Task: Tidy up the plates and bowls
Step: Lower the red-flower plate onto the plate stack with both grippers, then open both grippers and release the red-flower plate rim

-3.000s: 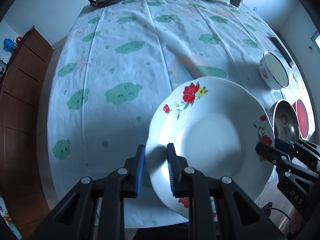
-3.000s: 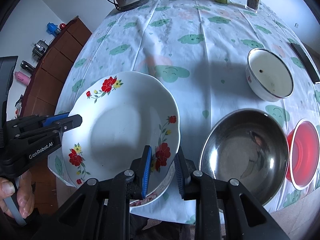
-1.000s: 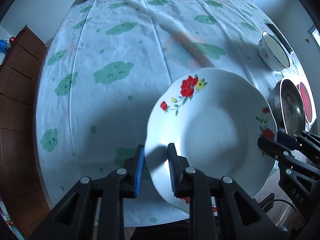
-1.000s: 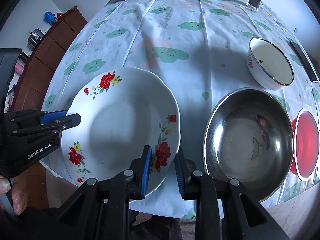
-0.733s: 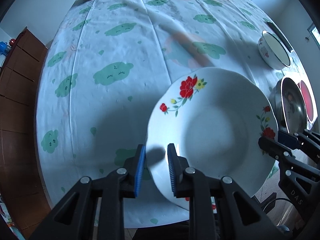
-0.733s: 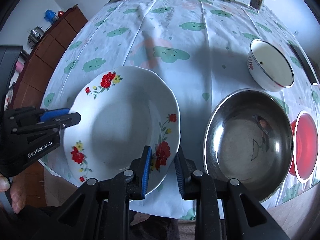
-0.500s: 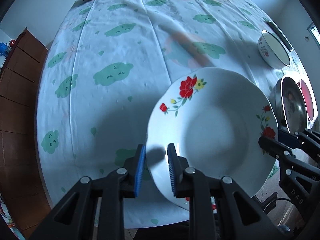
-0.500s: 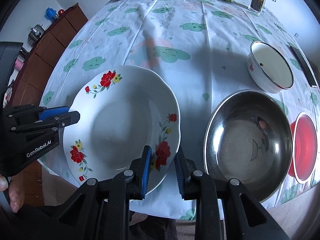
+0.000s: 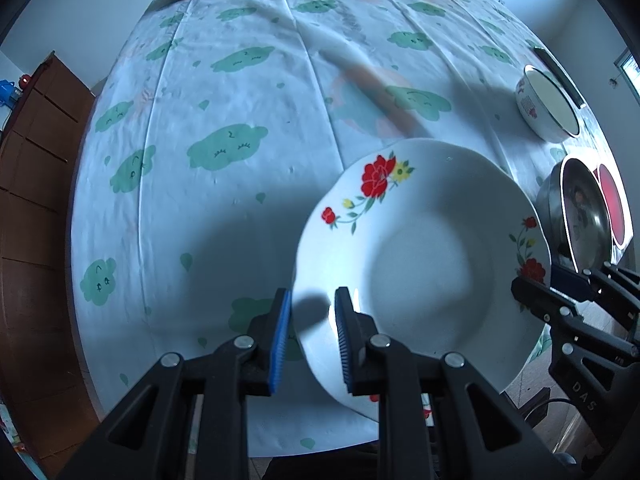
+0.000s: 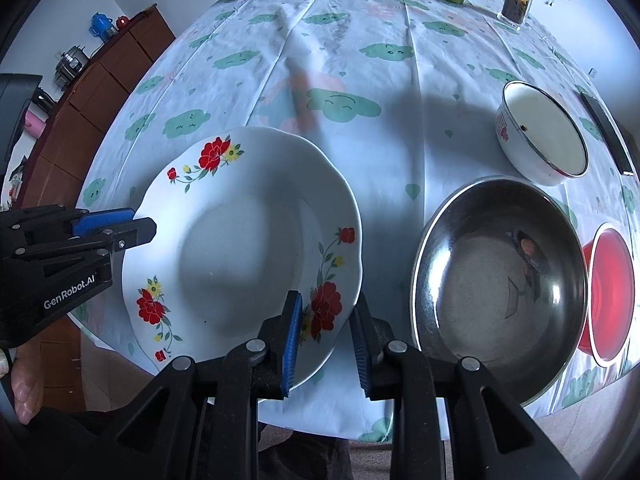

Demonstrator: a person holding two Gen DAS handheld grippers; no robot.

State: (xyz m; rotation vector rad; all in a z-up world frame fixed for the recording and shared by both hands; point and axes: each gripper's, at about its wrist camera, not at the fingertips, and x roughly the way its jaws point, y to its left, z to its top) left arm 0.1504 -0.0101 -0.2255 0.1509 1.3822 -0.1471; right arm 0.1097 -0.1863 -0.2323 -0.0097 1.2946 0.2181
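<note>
The left gripper [image 9: 310, 334] pinches the floral plate's [image 10: 248, 248] left rim and the right gripper [image 10: 326, 338] straddles its right rim, jaws narrow, holding it over the table's [image 9: 240, 92] near edge, open cloth beyond, with an empty steel bowl [image 10: 500, 276], enamel bowl [image 10: 542, 132] and red bowl [image 10: 610, 292] rightward.

Broad bare stretch of cloud-print tablecloth [image 9: 224, 128] left and beyond. Right side crowded: steel bowl [image 10: 500, 272], white enamel bowl [image 10: 544, 132], red bowl [image 10: 612, 296] close together.
</note>
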